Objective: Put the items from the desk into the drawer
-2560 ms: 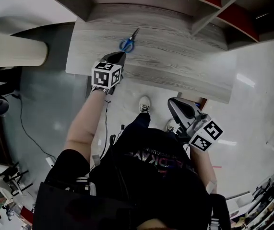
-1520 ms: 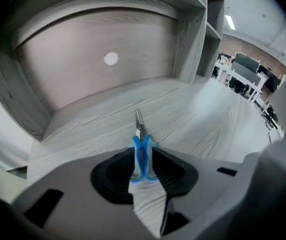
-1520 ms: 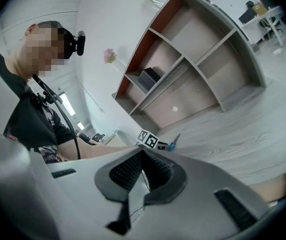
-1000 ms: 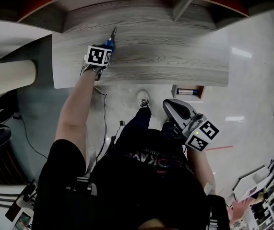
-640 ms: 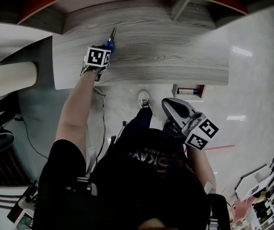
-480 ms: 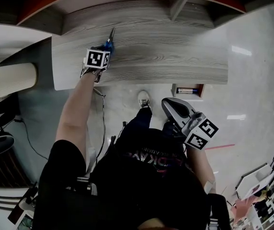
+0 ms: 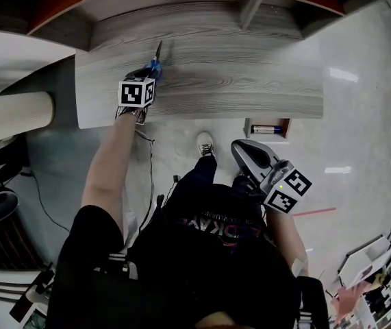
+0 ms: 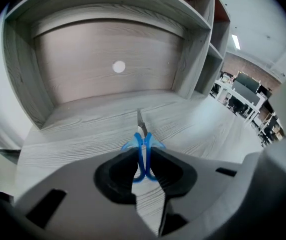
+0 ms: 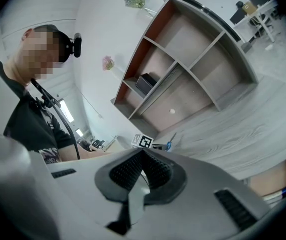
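Left tongs (image 8: 143, 168) just closed on scissors (image 8: 141, 130) by handle loops; right tongs (image 9: 141, 173) together, empty. Risk: thin loops pivot, scissors slip mid-carry.

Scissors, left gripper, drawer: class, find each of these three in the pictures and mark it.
scissors (image 8: 144, 151): left gripper view, on the blue handles.
left gripper (image 7: 148, 70): head view, midway between its fingertips.
drawer (image 7: 287, 129): head view, on its right-hand wall.
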Demonstrator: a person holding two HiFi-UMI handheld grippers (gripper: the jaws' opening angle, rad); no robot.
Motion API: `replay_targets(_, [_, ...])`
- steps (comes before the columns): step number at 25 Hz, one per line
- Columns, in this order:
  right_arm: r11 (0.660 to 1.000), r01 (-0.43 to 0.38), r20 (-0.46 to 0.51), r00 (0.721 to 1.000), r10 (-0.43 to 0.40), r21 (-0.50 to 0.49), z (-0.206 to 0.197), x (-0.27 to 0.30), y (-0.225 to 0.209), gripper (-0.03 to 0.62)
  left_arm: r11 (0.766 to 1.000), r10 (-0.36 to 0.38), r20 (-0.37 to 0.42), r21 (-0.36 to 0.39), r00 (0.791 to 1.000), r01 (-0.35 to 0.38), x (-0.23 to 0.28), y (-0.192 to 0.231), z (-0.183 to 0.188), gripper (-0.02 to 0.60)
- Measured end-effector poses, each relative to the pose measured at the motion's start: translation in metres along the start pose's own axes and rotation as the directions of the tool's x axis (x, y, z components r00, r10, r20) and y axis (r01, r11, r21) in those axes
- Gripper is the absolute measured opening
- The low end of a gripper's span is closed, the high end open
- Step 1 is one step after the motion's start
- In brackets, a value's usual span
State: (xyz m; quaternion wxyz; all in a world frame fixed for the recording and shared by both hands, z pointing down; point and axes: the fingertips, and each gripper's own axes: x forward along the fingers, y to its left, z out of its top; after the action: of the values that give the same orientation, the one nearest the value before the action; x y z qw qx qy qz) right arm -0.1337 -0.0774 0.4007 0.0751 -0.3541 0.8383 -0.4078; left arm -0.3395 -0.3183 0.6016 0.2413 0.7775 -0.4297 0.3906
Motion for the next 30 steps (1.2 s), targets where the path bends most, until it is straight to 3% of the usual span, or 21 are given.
replay_targets(6, [1.0, -0.014, 0.016, 1.0, 0.014, -0.02, 0.005, -0.007, 0.003, 0.012, 0.998, -0.056, 0.094, -0.021, 0.994, 0.058, -0.022, -0.028, 0.021, 0.094])
replay_targets(10, [0.999, -0.019, 0.036, 0.999, 0.02, -0.03, 0.011, -0.015, 0.002, 0.012, 0.991, -0.123, 0.173, -0.03, 0.977, 0.13, -0.039, -0.061, 0.042, 0.094])
replay_targets(15, [0.999, -0.019, 0.066, 0.998, 0.022, -0.037, 0.017, -0.029, 0.0, 0.012, 0.968, -0.236, 0.261, -0.024, 0.936, 0.251, -0.067, -0.117, 0.068, 0.094])
replay_targets(20, [0.999, -0.004, 0.1, 0.995, 0.009, -0.049, 0.024, -0.046, -0.004, 0.012, 0.933, -0.352, 0.314, 0.04, 0.882, 0.358, -0.094, -0.178, 0.091, 0.094])
replay_targets(25, [0.998, 0.036, 0.147, 0.989, -0.027, -0.058, 0.034, -0.075, -0.011, 0.012, 0.894, -0.445, 0.317, 0.106, 0.838, 0.435, -0.115, -0.239, 0.097, 0.094])
replay_targets(30, [0.993, 0.089, 0.19, 0.979, -0.074, -0.072, 0.044, -0.1, -0.018, 0.012, 0.858, -0.514, 0.288, 0.152, 0.808, 0.491, -0.122, -0.282, 0.089, 0.094])
